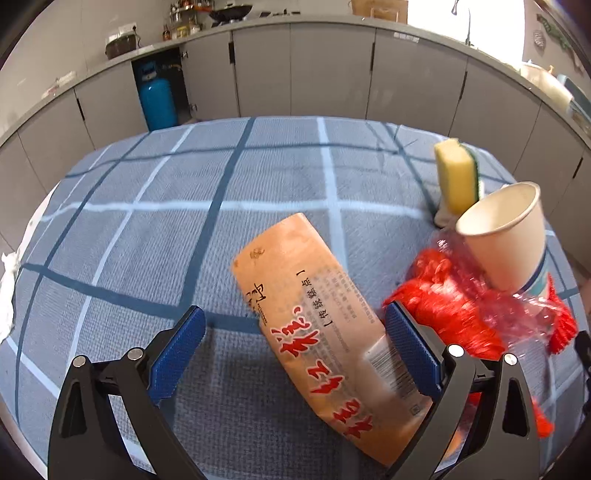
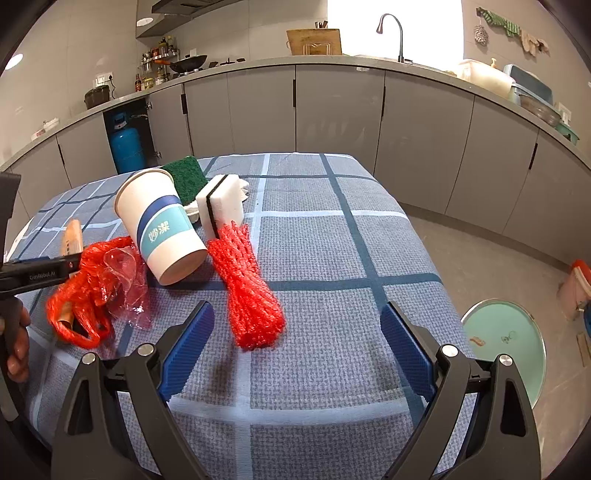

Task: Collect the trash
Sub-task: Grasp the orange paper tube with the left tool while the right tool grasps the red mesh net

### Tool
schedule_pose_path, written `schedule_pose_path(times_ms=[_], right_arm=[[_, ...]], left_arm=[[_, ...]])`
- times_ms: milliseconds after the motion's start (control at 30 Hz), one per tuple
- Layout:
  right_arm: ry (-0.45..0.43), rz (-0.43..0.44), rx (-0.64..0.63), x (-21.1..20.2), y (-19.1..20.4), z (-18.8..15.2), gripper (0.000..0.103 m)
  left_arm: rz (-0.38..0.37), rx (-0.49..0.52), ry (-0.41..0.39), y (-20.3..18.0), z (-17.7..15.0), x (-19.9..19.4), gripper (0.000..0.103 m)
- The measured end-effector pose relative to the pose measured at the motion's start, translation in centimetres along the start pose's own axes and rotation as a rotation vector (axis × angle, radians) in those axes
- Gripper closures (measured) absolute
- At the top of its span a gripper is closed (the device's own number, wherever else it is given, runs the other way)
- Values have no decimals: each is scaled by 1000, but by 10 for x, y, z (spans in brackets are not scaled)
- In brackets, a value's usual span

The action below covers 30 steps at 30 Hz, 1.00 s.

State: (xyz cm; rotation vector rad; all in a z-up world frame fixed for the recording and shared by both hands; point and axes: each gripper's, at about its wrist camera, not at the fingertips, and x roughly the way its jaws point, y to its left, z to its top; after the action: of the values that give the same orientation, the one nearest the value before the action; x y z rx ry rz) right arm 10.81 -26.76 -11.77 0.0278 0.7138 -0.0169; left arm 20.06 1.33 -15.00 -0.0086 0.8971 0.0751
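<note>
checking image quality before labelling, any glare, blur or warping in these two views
Left wrist view: the window is blown out white, the red netting and paper cup look smeared, and the counter bows from fisheye. Right wrist view: the window is also overexposed, the red netting is sharper, with the same curved edges.

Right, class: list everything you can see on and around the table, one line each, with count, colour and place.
Paper wrapper: one, tan with red print, between the left jaws.
Paper cup: one, white with blue band, tipped over.
Net bags: two, red, beside the cup.
Clear plastic: one crumpled piece, on the left net.
Sponges: two, yellow-green and white-black, behind the cup.
Tablecloth: one, blue check.
Bin: one, teal, on the floor.
Gas cylinder: one, blue, under the counter.
Left gripper: open.
Right gripper: open.
</note>
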Motion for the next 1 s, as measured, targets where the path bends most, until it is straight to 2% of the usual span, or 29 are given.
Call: schedule_pose_path(times_ms=[67, 167, 233, 300, 333, 400, 433, 467, 600, 733, 800, 933, 1000], right_arm=[[2, 0, 3, 1, -2, 0, 13], [2, 0, -1, 1, -2, 0, 13], [1, 1, -4, 2, -2, 1, 13], [4, 3, -4, 3, 0, 2, 13], [6, 5, -3, 4, 0, 2, 13], [6, 4, -10, 4, 2, 2, 13], [4, 3, -14, 4, 2, 3, 13], [2, 2, -17, 3, 3, 3, 13], [-1, -3, -18, 2, 1, 6, 13], [3, 14, -40, 6, 4, 11, 15], [11, 32, -42, 12, 5, 14, 21], [28, 56, -51, 23, 10, 16, 25], [47, 76, -55, 31, 12, 15, 31]], left_arm=[[20, 6, 7, 3, 0, 3, 8], [-4, -2, 23, 12, -2, 1, 11], [-36, -10, 40, 16, -3, 1, 25], [-56, -17, 59, 17, -5, 4, 29], [-64, -15, 59, 16, -5, 5, 34], [-102, -7, 61, 15, -5, 4, 53], [-133, -2, 65, 13, -4, 3, 69], [-161, 5, 66, 12, -3, 1, 75], [-189, 38, 52, 10, 3, -9, 84], [-167, 76, 12, 14, 10, -23, 87], [-145, 91, -13, 16, 14, -30, 89], [-88, 128, -67, 14, 17, -40, 91], [-84, 144, -77, 12, 17, -43, 92]])
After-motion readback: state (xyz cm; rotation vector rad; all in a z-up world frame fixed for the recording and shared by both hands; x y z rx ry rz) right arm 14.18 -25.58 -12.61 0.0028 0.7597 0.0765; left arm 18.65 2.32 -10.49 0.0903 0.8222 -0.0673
